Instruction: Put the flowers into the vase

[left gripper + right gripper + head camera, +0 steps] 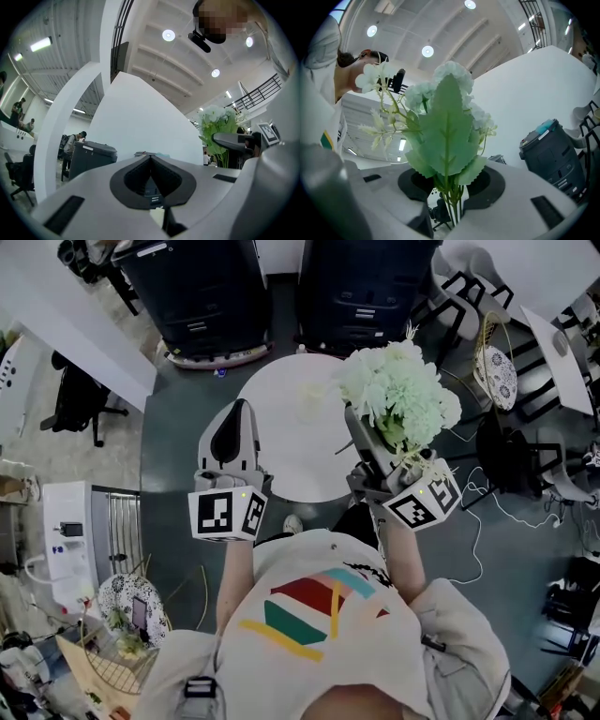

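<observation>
Jaws of the right gripper (451, 211) clamp the flowers (446, 117), left gripper's (151, 159) closed empty; next, stems into what's probably the vase (314, 397).

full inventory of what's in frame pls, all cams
flowers: one bunch, white with green leaves, above the table's right edge
round table: one, white, centre of the head view
pale object: one, whitish, on the table's far part; too faint to name
dark bins: two, near black, side by side beyond the table
office chair: one, black, far left on the floor
shirt: one, white with coloured stripes, bottom of the head view
left gripper: one, grey, jaws together, empty
right gripper: one, grey, shut on the flower stems
</observation>
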### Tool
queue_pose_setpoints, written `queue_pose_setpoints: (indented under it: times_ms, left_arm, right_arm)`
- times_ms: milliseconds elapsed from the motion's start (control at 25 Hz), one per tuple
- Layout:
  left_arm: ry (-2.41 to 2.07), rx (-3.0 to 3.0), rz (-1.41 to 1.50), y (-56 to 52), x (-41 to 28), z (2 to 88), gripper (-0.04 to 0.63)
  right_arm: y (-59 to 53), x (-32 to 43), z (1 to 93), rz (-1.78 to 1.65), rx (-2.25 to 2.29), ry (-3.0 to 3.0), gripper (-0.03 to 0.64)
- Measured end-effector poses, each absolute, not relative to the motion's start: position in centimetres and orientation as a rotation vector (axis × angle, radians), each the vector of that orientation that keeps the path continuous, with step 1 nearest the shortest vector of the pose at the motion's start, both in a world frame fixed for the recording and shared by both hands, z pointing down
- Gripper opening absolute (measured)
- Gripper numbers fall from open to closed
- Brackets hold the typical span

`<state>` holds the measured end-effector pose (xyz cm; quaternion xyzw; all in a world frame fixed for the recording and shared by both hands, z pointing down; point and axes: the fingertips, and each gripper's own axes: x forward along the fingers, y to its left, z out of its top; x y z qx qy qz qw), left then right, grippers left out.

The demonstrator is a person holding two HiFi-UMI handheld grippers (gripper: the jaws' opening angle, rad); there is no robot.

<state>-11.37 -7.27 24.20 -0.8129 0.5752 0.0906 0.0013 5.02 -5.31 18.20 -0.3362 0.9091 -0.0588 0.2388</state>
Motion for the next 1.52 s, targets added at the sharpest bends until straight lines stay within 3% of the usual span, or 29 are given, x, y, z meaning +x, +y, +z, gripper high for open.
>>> queue_pose_setpoints:
  times_ms: [760, 1520]
  left_arm:
    - [1.932, -2.616, 0.199, -13.6, -9.2, 28.6, 0.006]
    - [2.179, -2.666, -0.069, -15.5, -8.8, 39.1, 0.007]
  right_arm:
    - [-16.4, 5.7, 16.0, 0.009, -0.803, 2.402, 0.156]
    - [-22.7, 2.4, 29.1, -0.194, -0.774, 2.624, 0.168]
